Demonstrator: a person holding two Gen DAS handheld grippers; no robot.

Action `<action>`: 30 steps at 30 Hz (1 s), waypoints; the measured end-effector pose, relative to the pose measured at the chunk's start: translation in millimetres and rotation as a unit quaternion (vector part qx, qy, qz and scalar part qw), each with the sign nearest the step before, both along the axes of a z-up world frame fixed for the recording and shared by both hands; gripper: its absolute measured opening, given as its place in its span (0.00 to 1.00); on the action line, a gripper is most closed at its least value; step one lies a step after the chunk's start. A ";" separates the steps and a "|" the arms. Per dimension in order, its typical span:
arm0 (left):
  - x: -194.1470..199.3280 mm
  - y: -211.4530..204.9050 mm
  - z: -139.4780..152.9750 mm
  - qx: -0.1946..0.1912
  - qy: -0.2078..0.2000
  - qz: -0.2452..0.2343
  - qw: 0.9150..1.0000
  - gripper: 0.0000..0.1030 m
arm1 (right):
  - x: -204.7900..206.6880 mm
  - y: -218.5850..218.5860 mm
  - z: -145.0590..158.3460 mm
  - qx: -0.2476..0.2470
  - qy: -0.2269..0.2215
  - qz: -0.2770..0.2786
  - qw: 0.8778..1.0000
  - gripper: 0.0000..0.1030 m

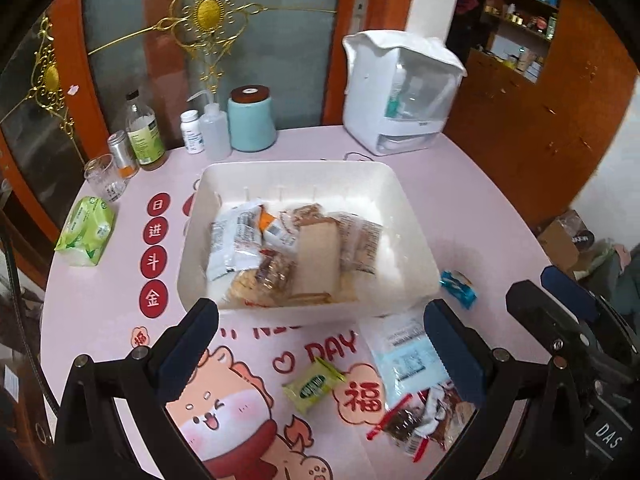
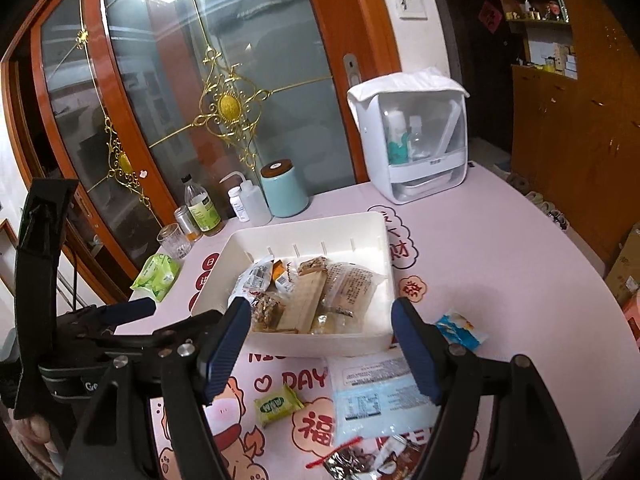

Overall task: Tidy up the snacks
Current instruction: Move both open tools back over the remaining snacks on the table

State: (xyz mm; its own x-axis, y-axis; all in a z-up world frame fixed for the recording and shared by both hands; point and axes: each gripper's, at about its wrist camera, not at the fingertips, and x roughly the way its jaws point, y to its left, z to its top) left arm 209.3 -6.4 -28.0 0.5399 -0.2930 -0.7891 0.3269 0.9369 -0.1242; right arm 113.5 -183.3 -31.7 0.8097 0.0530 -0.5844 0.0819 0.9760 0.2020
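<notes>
A white bin point(image 1: 304, 166) point(image 2: 304, 222) holds several wrapped snacks in a heap. On the pink table in front of it lie loose packets: a green one point(image 1: 314, 384) point(image 2: 278, 404), a large pale blue one point(image 1: 408, 356) point(image 2: 372, 396), a small blue one point(image 1: 458, 282) point(image 2: 456, 330) and a dark one with red edges point(image 1: 404, 424) point(image 2: 348, 460). My left gripper point(image 1: 320, 344) hangs open and empty above the table before the bin. My right gripper point(image 2: 322, 348) is beside it, also open and empty, over the pale blue packet.
Behind the bin stand a teal canister point(image 1: 252, 120), several bottles point(image 1: 144, 132), a glass point(image 1: 104, 178) and a white countertop cabinet point(image 1: 400, 96). A green tissue pack point(image 1: 86, 230) lies at the left. Glass doors rise behind the table; its rounded edge curves on the right.
</notes>
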 end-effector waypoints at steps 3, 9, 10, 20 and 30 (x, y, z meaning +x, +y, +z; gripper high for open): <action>-12.0 -4.4 0.7 -0.013 0.007 -0.013 1.000 0.99 | -13.0 -6.0 1.4 -0.012 -0.005 -0.010 1.000 0.71; -35.8 -16.2 -0.7 -0.014 0.002 -0.041 0.999 0.99 | -35.8 -24.6 -5.8 -0.031 0.002 -0.034 0.999 0.71; -40.1 -19.0 -2.3 -0.012 0.002 -0.047 0.999 0.99 | -39.7 -28.9 -9.7 -0.033 0.009 -0.037 0.999 0.71; -78.0 -48.7 -46.5 0.028 0.022 -0.111 0.993 0.99 | -77.8 -77.2 -82.9 -0.025 0.108 -0.077 0.991 0.71; -97.0 -76.6 -121.3 0.075 0.090 -0.170 0.978 0.99 | -90.3 -84.2 -139.5 0.010 0.179 -0.059 0.982 0.71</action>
State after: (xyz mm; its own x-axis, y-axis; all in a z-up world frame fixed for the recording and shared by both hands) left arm 112.3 -83.0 -149.3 0.2804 -0.3051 -0.9101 0.6084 0.7898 -0.0774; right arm 23.2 -267.5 -171.2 0.5534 -0.0146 -0.8328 0.2642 0.9513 0.1588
